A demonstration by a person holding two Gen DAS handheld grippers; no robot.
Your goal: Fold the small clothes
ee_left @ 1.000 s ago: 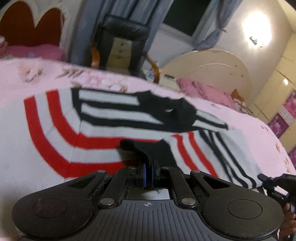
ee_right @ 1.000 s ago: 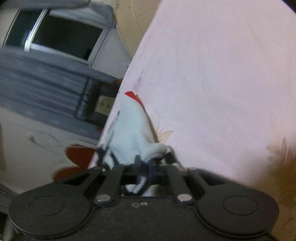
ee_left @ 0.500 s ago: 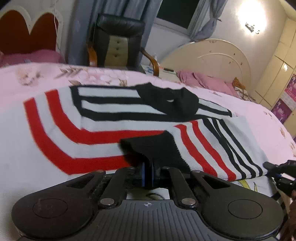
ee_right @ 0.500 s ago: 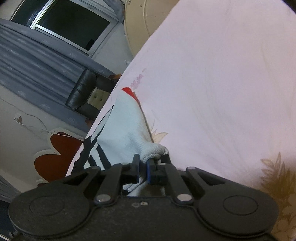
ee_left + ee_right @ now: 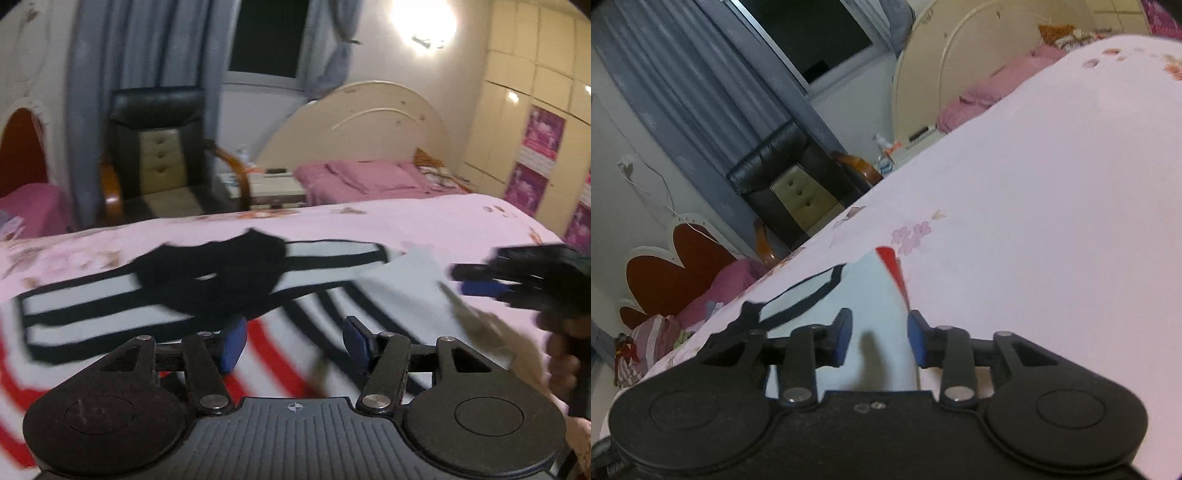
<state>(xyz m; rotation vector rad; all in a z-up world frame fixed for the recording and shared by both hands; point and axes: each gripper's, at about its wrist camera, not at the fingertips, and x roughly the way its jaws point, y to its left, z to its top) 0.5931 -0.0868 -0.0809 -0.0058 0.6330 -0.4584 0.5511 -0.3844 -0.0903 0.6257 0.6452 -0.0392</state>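
I am observing a white knit sweater (image 5: 332,295) showing red and black stripes and a black collar (image 5: 221,273). It is lying on my pale pink bedsheet (image 5: 1034,184) bearing a faint floral print. My grippers' fingertip pads (image 5: 233,343) are showing blue on black frames. Grey curtains (image 5: 701,92) are hanging behind a black-and-cream chair (image 5: 159,155).

- A bed (image 5: 424,218) with a pale pink flowered sheet fills the frame's middle.
- A striped sweater (image 5: 110,310) lies flat at lower left.
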